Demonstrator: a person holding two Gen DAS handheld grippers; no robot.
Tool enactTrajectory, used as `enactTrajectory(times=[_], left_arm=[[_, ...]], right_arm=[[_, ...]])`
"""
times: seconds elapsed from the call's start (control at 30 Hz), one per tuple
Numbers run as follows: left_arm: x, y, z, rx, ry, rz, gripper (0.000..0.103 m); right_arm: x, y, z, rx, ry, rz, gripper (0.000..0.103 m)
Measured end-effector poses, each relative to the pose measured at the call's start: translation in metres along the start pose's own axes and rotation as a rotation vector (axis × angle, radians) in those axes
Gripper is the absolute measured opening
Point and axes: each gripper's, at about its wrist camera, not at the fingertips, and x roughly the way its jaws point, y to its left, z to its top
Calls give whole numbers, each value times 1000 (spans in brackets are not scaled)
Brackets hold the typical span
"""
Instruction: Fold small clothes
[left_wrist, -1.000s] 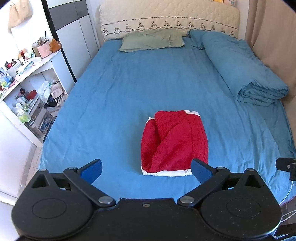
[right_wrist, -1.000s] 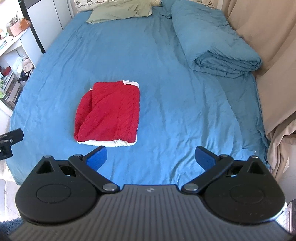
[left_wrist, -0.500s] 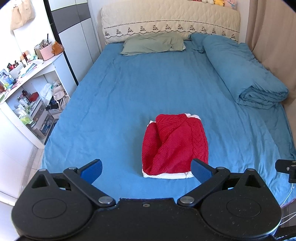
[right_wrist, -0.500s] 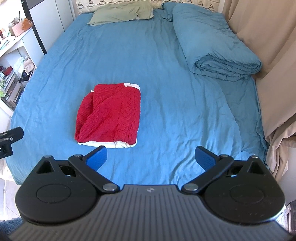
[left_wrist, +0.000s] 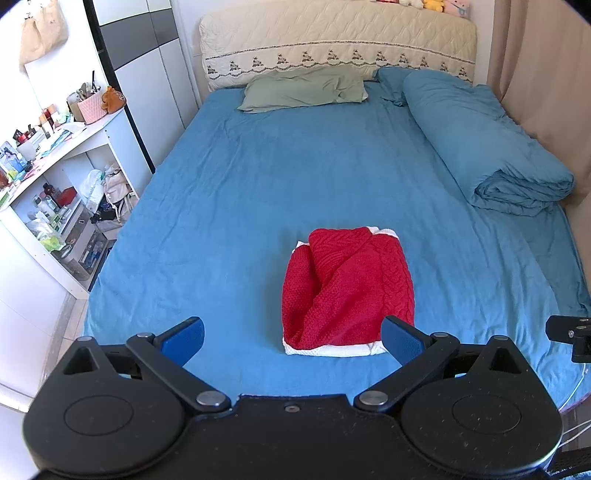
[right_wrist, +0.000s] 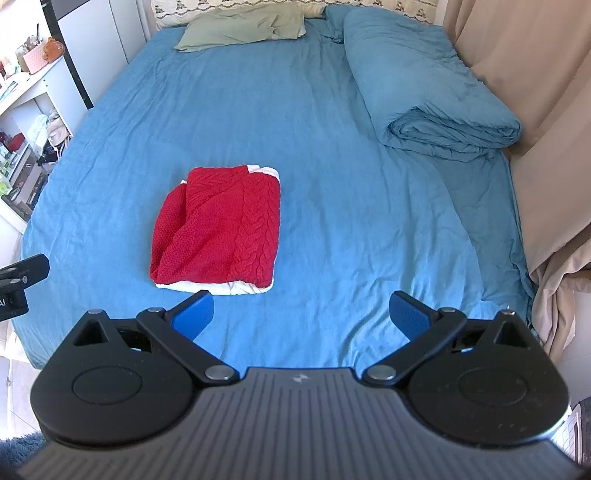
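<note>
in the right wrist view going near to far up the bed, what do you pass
right hand-held gripper → red sweater → rolled duvet → green pillow

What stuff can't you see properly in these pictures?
- Red sweater: what lies inside its folds is hidden by its own top layer, in both views.
- White garment: only an edge shows under the sweater.
- Shelf: the items on it are too small to name, left view.
- Toys above the headboard: cut off by the top edge, left view.
- Bed: near edge is hidden by the right claw.
</note>
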Motion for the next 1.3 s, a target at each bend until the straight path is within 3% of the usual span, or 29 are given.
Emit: enactTrajectory(times=[1.3], left_arm=[[-2,0,-7,-26,14,-8,103]], right_arm=[[-4,7,-8,16,-5,6,103]])
